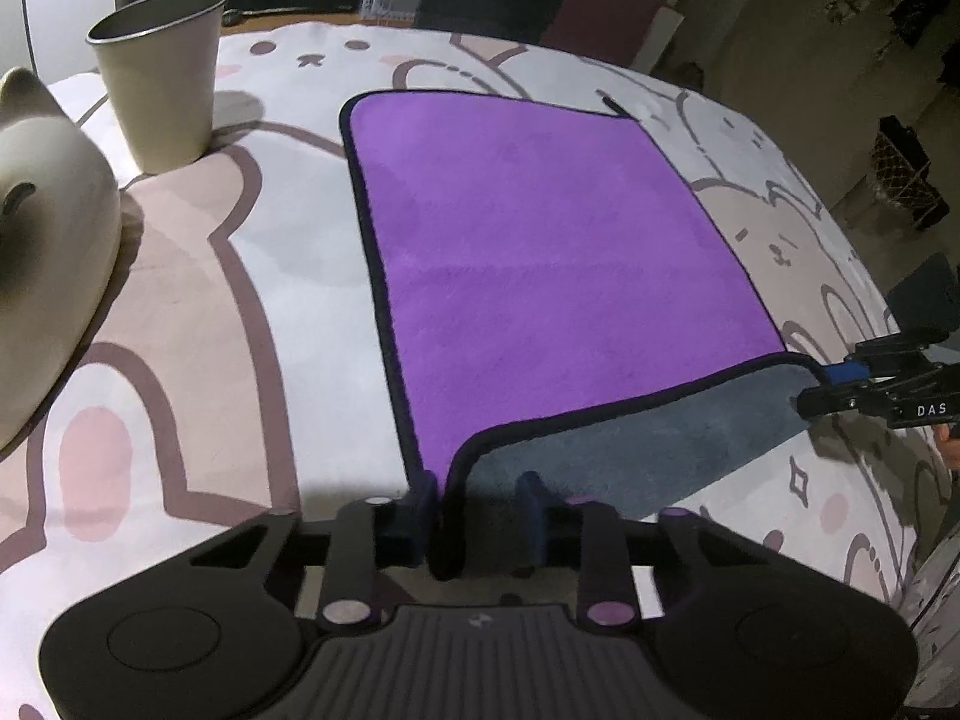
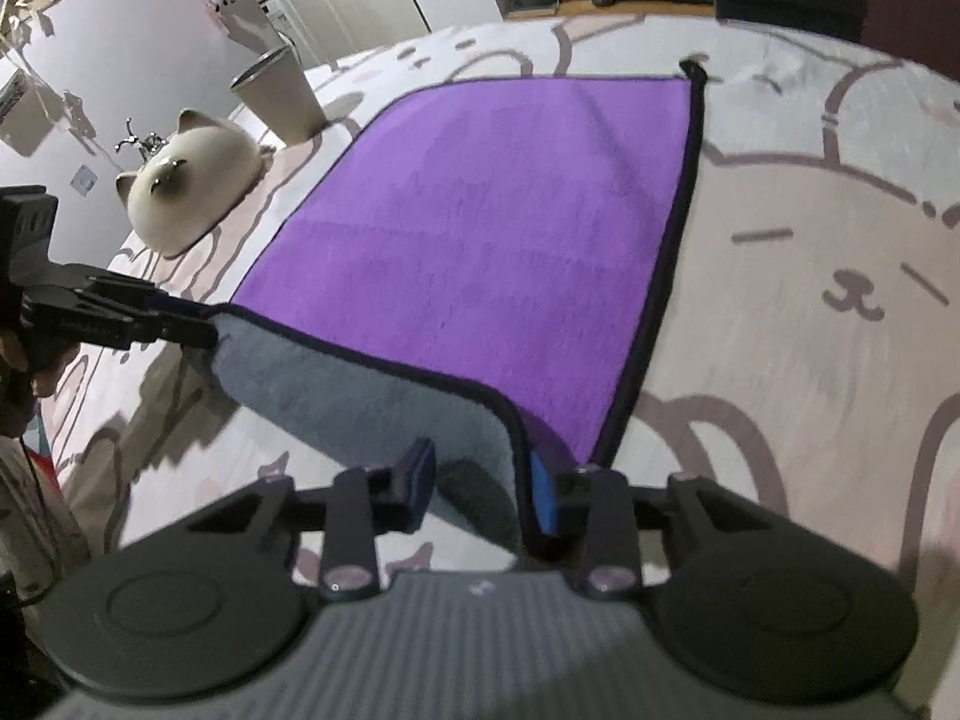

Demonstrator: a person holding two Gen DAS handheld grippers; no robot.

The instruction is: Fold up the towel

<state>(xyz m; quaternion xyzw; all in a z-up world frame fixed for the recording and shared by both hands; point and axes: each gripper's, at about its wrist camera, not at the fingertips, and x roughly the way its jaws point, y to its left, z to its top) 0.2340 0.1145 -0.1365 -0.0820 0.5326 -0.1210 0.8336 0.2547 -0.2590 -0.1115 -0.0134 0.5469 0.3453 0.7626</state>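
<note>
A purple towel [image 1: 540, 264] with a dark edge and a grey underside lies spread on the patterned tablecloth [image 1: 252, 276]; it also shows in the right wrist view [image 2: 480, 240]. Its near edge is lifted and turned over, showing the grey side [image 1: 630, 450]. My left gripper [image 1: 477, 516] holds the near left corner between its fingers. My right gripper [image 2: 483, 486] holds the near right corner; it also shows in the left wrist view [image 1: 840, 384], shut on that corner. The left gripper appears in the right wrist view [image 2: 180, 318].
A metal cup [image 1: 159, 78] stands at the far left of the table, with a cream cat-shaped ceramic object [image 1: 42, 252] beside it. The cup [image 2: 279, 93] and the cat [image 2: 192, 180] show in the right wrist view. Furniture stands beyond the table's far edge.
</note>
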